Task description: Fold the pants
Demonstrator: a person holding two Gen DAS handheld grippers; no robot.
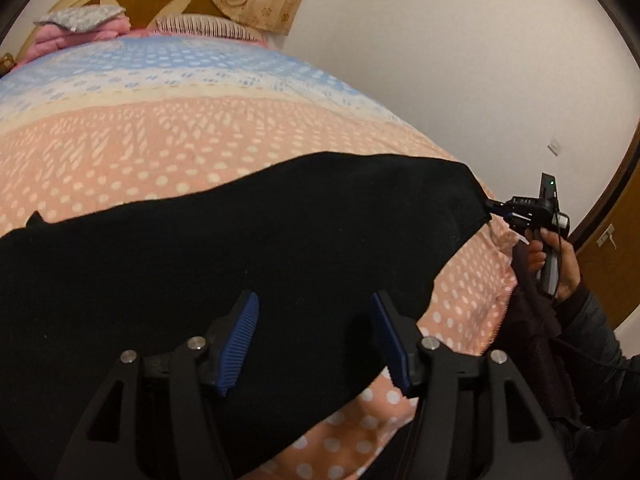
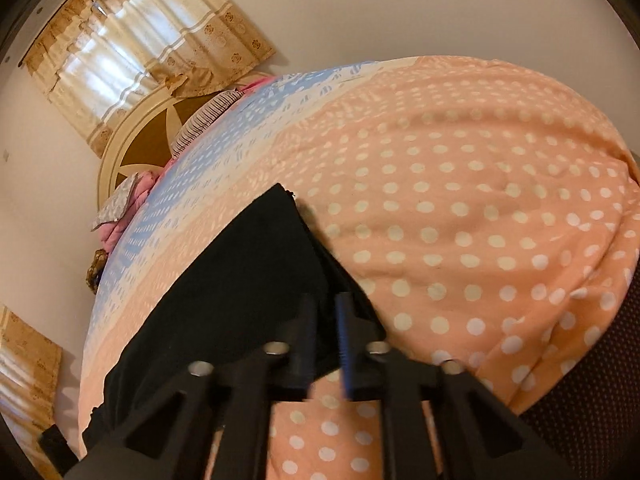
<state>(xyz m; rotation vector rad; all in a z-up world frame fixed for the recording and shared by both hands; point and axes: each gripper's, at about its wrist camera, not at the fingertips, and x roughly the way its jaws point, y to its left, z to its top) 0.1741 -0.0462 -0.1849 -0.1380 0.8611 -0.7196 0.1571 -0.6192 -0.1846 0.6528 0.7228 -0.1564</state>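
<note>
Black pants (image 1: 240,240) lie spread across a peach polka-dot bed cover (image 1: 160,140). My left gripper (image 1: 315,298) hovers over the near part of the pants. It is open, blue pads wide apart, with black cloth below them and nothing pinched. At the pants' right corner, by the bed edge, my right gripper (image 1: 494,210) is shut on the cloth, and a hand (image 1: 548,264) holds its handle. In the right wrist view the right gripper (image 2: 325,304) has its fingers close together with the edge of the pants (image 2: 240,280) between them.
The bed cover (image 2: 480,200) turns blue and white toward the headboard (image 1: 132,0), where a striped pillow (image 1: 200,26) and a pink folded blanket (image 1: 80,36) lie. Curtains (image 2: 140,52) hang behind. A brown door (image 1: 612,248) stands at the right. Dark mesh fabric (image 2: 592,400) borders the bed edge.
</note>
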